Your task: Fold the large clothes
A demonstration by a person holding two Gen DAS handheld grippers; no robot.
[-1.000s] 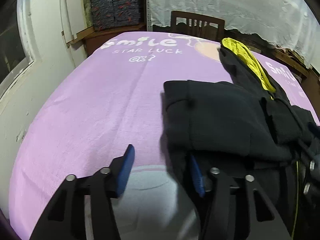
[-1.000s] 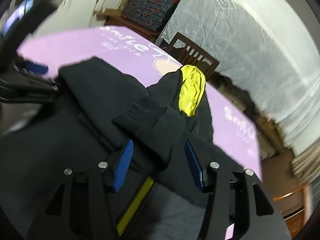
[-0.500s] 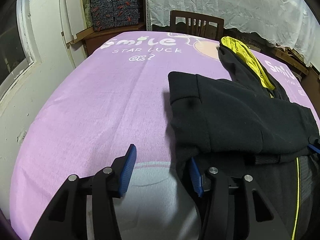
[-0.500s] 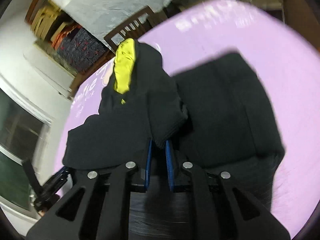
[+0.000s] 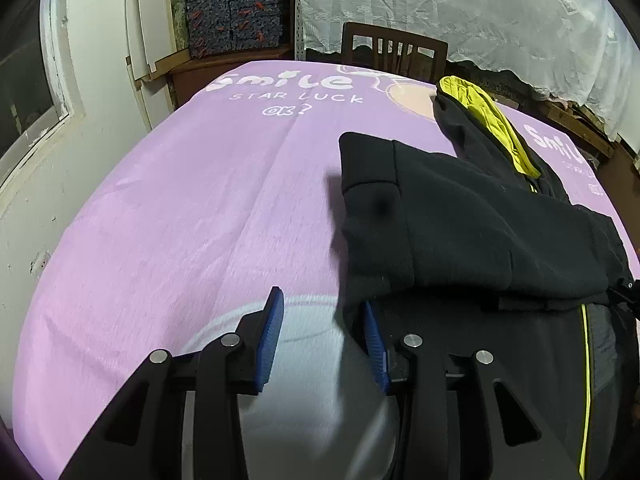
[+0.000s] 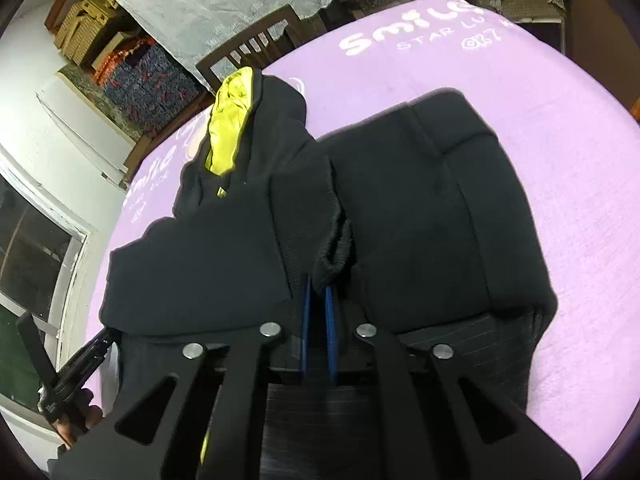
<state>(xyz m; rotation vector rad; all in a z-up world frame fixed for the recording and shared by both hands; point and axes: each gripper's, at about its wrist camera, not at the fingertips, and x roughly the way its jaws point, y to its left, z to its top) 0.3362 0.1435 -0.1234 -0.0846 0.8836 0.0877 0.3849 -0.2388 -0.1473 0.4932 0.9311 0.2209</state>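
I judge the fold about half done: on the black hooded jacket (image 6: 420, 216) both sleeves are already laid over the body, and the hood with yellow lining (image 6: 228, 132) lies flat at the far end, so the fold of the body itself is still left. My right gripper (image 6: 318, 300) has its blue pads pressed nearly together and pinches the ribbed sleeve cuff (image 6: 332, 248) at the middle of the jacket. My left gripper (image 5: 322, 330) is spread wide, just beside the near left corner of the jacket; whether its right pad touches the fabric I cannot tell. The jacket lies on a purple printed cloth (image 5: 180, 208) that covers the counter. Beyond the hood stand a wooden chair (image 5: 394, 54), a white lace curtain (image 5: 460, 12) and stacked patterned boxes (image 5: 234, 14).
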